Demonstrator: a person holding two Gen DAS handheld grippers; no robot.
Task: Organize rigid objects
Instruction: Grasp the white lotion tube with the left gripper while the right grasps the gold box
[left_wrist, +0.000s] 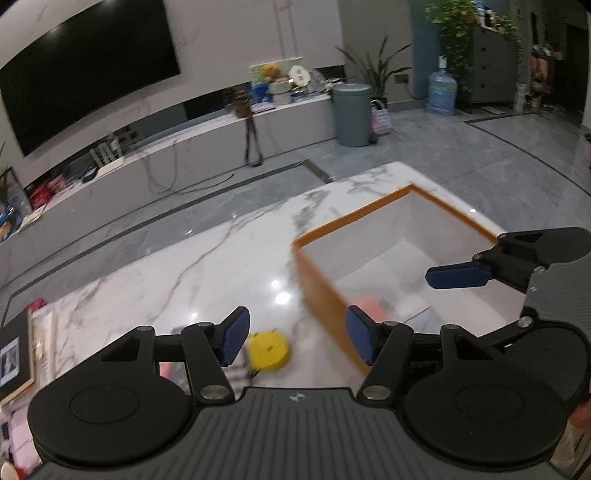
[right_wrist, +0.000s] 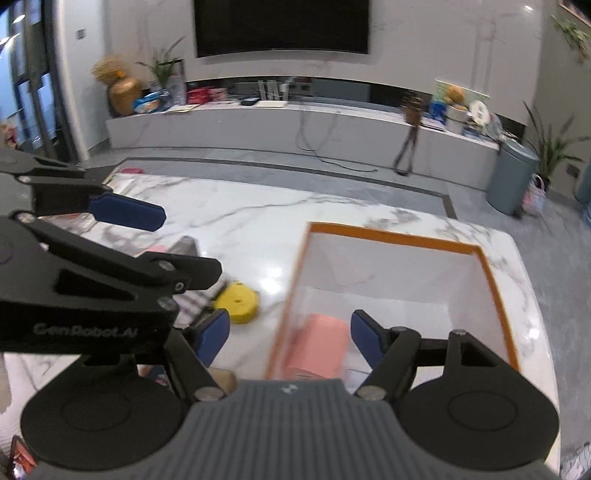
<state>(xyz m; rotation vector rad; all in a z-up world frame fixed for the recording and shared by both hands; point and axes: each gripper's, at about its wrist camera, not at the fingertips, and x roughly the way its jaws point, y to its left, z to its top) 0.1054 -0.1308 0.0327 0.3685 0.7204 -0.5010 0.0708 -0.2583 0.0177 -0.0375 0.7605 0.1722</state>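
An orange-rimmed box (left_wrist: 354, 218) with white inner walls stands open on the marble table (left_wrist: 207, 266). Inside it lies a pink block (right_wrist: 319, 347). A yellow round disc (left_wrist: 269, 350) rests on the table just left of the box. My left gripper (left_wrist: 298, 339) hangs open above the disc and the box's near left corner, with nothing between its blue pads. My right gripper (right_wrist: 289, 338) is open too, over the box's left wall, and holds nothing. One right pad (left_wrist: 458, 277) reaches over the box in the left wrist view. The left gripper's pad (right_wrist: 125, 212) crosses the right wrist view.
A striped item (right_wrist: 195, 304) and other small things lie left of the disc. A picture frame (left_wrist: 14, 363) lies at the table's left edge. Beyond the table's far edge are grey floor, a low TV bench (right_wrist: 295, 125) and a grey bin (left_wrist: 351, 114).
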